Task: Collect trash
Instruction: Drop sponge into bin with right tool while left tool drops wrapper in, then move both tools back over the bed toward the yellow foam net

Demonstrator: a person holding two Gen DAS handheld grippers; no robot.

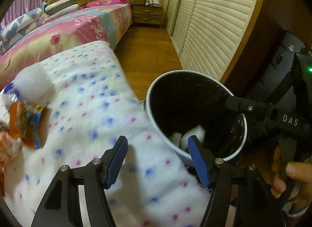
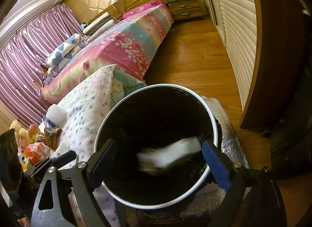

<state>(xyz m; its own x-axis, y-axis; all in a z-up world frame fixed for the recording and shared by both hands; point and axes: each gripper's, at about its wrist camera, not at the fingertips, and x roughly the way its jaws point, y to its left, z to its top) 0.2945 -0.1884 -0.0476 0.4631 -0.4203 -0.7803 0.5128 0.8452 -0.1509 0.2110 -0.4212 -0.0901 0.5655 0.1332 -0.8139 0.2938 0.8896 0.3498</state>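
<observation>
So we've got the trash bin (image 2: 156,168) sitting on the floor right beside the flowery blanket (image 1: 87,119). It's round with a white rim and a black bag liner. A blurry white wad (image 2: 171,154) sits inside it, looking like crumpled tissue, and from the left camera we count a couple of white lumps (image 1: 193,135) at the bottom. Our right claw (image 2: 158,160) hangs over the bin mouth, jaws spread wide, gripping nothing. Our left claw (image 1: 158,160) is about halfway open and empty too, over the blanket edge. More wrappers (image 1: 27,121) and a white fluffy ball (image 1: 32,84) lie on the blanket.
</observation>
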